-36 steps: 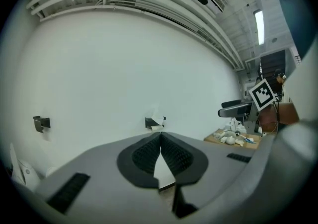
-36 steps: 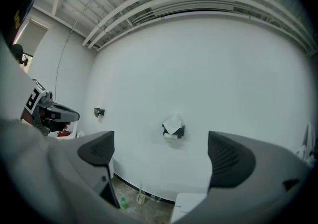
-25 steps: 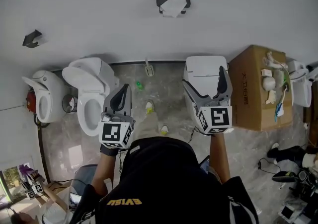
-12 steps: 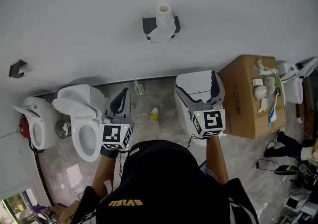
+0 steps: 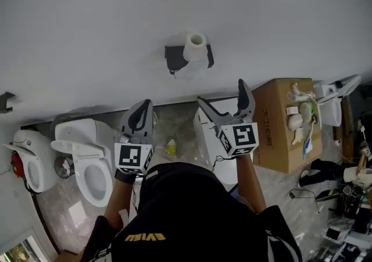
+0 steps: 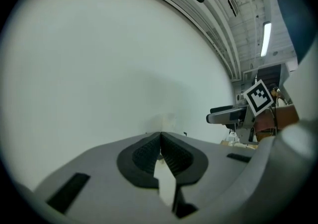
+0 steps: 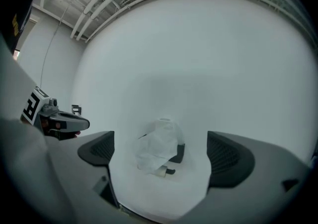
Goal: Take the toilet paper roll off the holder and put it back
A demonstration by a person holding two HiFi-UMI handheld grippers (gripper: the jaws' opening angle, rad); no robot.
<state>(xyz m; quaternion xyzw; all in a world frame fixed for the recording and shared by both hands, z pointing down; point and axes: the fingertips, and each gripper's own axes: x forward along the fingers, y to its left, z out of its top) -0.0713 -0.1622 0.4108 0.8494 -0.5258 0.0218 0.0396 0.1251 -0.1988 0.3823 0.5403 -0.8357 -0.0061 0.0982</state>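
A white toilet paper roll stands upright on a dark holder fixed to the white wall. In the right gripper view the roll shows between the jaws, still some way off, with a loose sheet hanging over the holder. My right gripper is wide open below the holder and holds nothing. My left gripper is shut, its pads pressed together with nothing between them, lower and to the left. In the left gripper view, the left gripper faces bare wall.
Below the wall stand a toilet with its lid up, a second bowl at the far left, a white toilet tank and a cardboard box with items on top. A small dark bracket sits on the wall at left.
The head view has shifted, so the holder and roll now sit lower in the picture. Both grippers have risen toward the wall; the right one is nearer the holder.
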